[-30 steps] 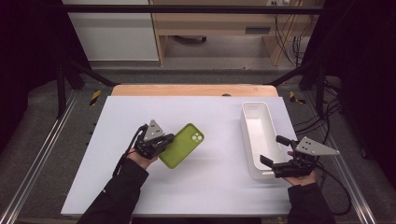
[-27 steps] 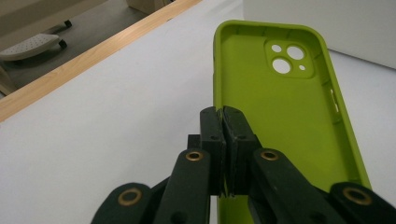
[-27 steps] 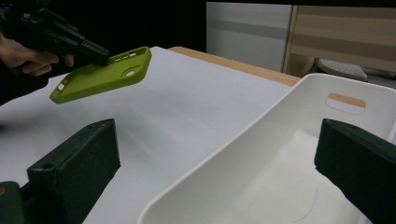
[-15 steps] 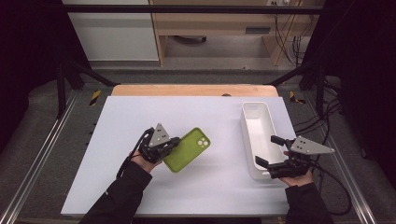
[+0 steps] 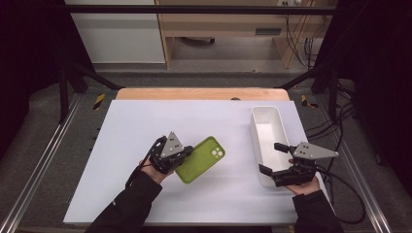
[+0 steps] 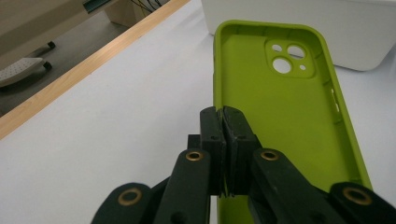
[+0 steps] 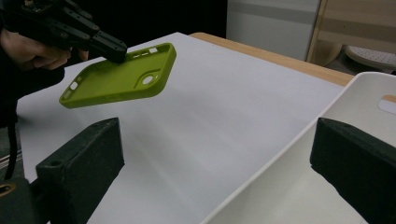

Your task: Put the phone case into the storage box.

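A lime-green phone case (image 5: 201, 158) hangs tilted just above the white table (image 5: 145, 121), its hollow inside facing up. My left gripper (image 5: 187, 151) is shut on the case's long side wall, and the left gripper view shows the jaws (image 6: 225, 121) pinching that rim of the case (image 6: 280, 107). The right gripper (image 5: 270, 158) stands open at the near left corner of the white tray (image 5: 266, 127). In the right gripper view its jaws (image 7: 217, 140) straddle the tray's wall (image 7: 355, 93), with the case (image 7: 121, 77) and the left gripper (image 7: 109, 49) farther off.
The tray is empty and lies lengthwise along the table's right side. A wooden strip (image 5: 194, 93) runs along the far edge. Metal frame rails (image 5: 43, 160) flank the table, and cables (image 5: 340, 121) lie to the right.
My left gripper has carried the green case to the right, toward the tray. The right gripper has shifted a little left, up to the tray's near corner.
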`<state>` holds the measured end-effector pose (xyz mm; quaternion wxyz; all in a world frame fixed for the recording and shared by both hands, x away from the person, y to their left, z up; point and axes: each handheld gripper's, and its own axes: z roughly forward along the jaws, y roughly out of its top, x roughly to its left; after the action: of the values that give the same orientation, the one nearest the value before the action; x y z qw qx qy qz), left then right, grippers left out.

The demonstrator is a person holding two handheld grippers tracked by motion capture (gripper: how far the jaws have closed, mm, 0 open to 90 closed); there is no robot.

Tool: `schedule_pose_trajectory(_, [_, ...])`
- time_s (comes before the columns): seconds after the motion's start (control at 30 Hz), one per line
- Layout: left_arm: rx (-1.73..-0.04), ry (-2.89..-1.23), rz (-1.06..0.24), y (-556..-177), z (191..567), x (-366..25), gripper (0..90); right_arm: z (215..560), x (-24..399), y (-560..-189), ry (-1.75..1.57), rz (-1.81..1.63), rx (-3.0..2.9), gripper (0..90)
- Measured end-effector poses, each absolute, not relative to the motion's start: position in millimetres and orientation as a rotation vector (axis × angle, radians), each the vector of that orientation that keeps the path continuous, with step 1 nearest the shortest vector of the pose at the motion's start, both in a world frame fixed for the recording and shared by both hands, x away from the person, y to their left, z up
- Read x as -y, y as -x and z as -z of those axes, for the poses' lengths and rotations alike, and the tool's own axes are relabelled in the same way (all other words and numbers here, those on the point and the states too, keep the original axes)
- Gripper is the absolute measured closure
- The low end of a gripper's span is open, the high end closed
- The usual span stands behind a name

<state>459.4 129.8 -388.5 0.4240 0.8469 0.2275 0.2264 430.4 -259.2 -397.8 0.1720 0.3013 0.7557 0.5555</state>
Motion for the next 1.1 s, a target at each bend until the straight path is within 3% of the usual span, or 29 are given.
schedule_pose_trajectory(1.1, [-0.492, -2.146, -0.566, -441, 390, -105, 87.7, 389, 213, -437, -0.878, -1.497, -2.276, 3.3])
